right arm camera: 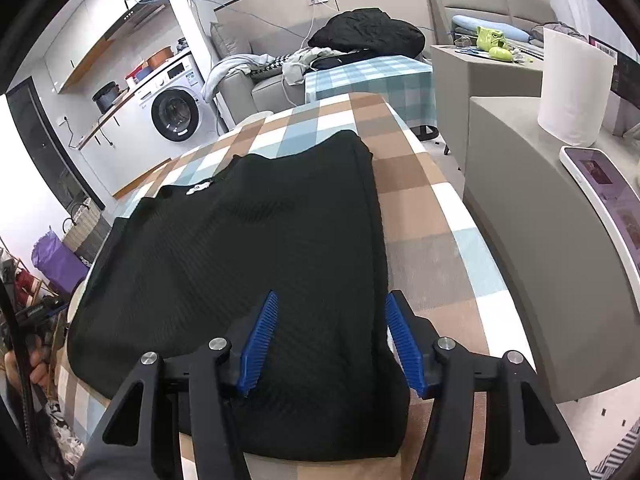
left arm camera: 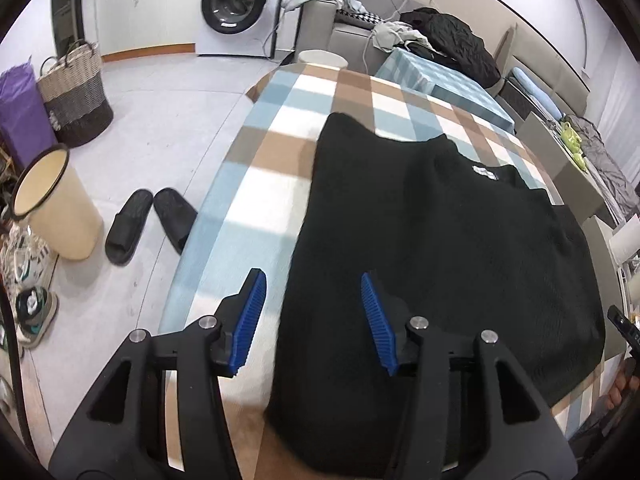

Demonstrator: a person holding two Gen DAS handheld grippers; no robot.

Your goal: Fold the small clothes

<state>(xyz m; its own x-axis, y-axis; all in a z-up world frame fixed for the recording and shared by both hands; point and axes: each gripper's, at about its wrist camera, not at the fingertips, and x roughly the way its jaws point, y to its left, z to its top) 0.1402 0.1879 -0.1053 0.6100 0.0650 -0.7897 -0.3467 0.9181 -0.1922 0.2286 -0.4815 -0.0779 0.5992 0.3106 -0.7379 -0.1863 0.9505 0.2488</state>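
Left wrist view: the left gripper (left arm camera: 312, 320), jaws half open and empty, hangs at lower centre over the left edge of the black ribbed knit top (left arm camera: 440, 248), centre-right on the checked cloth (left arm camera: 260, 184).

Right wrist view: the right gripper (right arm camera: 332, 340), jaws likewise apart and gripping nothing, straddles the top's right edge. A pinch catching one layer only could skew the fold.

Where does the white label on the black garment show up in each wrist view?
Left wrist: the white label sits right of centre in the upper half, near the black garment's far edge.
Right wrist: the white label sits left of centre in the upper half, again near the garment's far edge.
Shared landmark: the washing machine, at top centre in the left wrist view and upper left in the right.
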